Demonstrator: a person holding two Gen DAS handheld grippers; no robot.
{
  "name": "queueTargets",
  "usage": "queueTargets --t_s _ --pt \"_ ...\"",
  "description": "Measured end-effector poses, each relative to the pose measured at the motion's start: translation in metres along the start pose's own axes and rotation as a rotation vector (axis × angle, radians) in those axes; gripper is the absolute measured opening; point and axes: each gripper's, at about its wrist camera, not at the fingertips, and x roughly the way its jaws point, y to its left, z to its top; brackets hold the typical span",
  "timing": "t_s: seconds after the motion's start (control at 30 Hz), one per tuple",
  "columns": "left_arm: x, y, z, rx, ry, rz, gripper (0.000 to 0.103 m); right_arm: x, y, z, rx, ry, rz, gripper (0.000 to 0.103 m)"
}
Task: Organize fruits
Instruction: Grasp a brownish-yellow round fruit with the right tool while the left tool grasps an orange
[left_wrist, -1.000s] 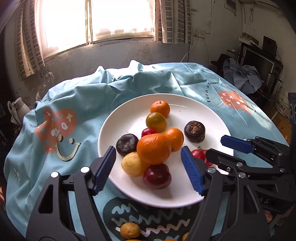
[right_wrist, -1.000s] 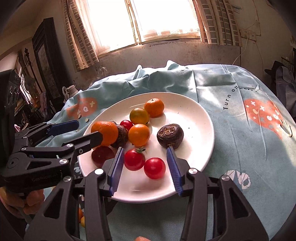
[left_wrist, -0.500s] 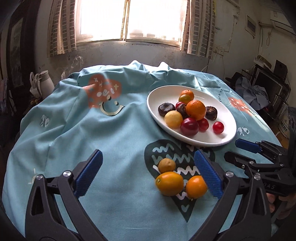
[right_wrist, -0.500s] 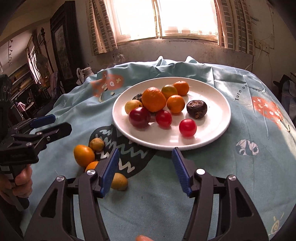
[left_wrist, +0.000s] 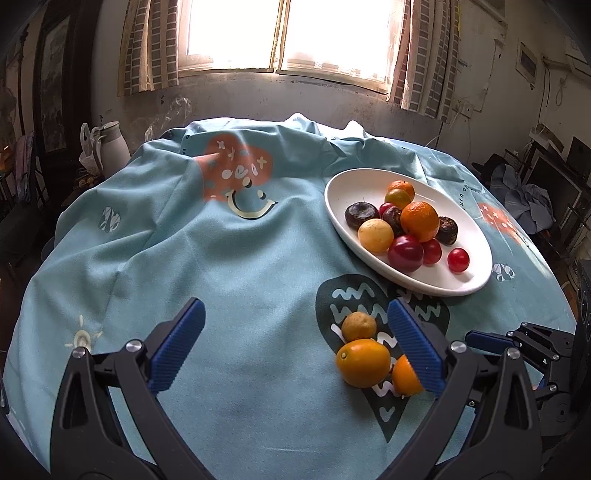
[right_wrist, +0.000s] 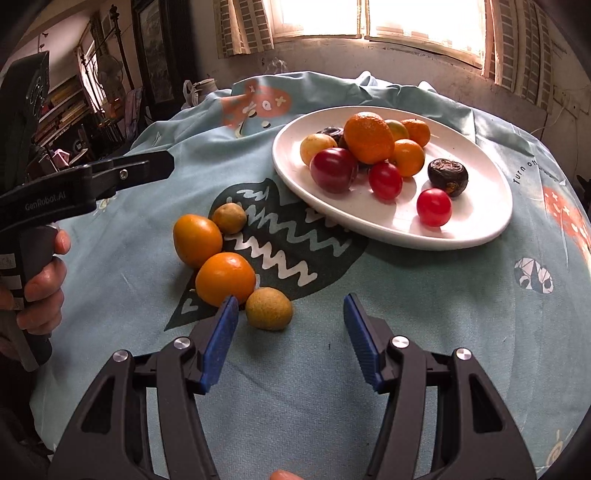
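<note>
left tool (left_wrist: 295, 345) empty | right tool (right_wrist: 290, 334) empty | plate (right_wrist: 491, 206) holds fruit

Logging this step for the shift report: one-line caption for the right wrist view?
Open right gripper hovers over four loose fruits on the tablecloth, beside the fruit-filled white plate.

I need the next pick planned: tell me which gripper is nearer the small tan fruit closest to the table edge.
Right. The right gripper has the tan fruit just ahead between its open fingers. The left gripper hangs further left, beside the oranges.
</note>
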Motion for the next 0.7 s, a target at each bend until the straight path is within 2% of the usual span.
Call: queueTargets --t_s 0.2,0.37,0.47,0.6,0.7 --pt "-0.001 0.0 0.0 0.002 -0.004 0.005 0.101 0.006 0.011 -0.004 -0.055 0.011 -0.005 0.047" --pt "-0.002 0.0 0.0 0.002 -0.003 0.006 0.101 0.012 0.014 -0.004 -0.072 0.012 -0.01 0.045" --pt "-0.001 0.0 0.0 0.004 -0.001 0.008 0.101 0.015 0.015 -0.005 -0.084 0.014 -0.021 0.039" --pt "-0.001 0.002 0.001 0.004 0.002 0.011 0.101 0.014 0.014 -0.005 -0.081 0.011 -0.019 0.03" --pt "-0.001 0.001 0.0 0.007 0.0 0.009 0.101 0.008 0.009 -0.002 -0.045 0.005 -0.004 0.029"
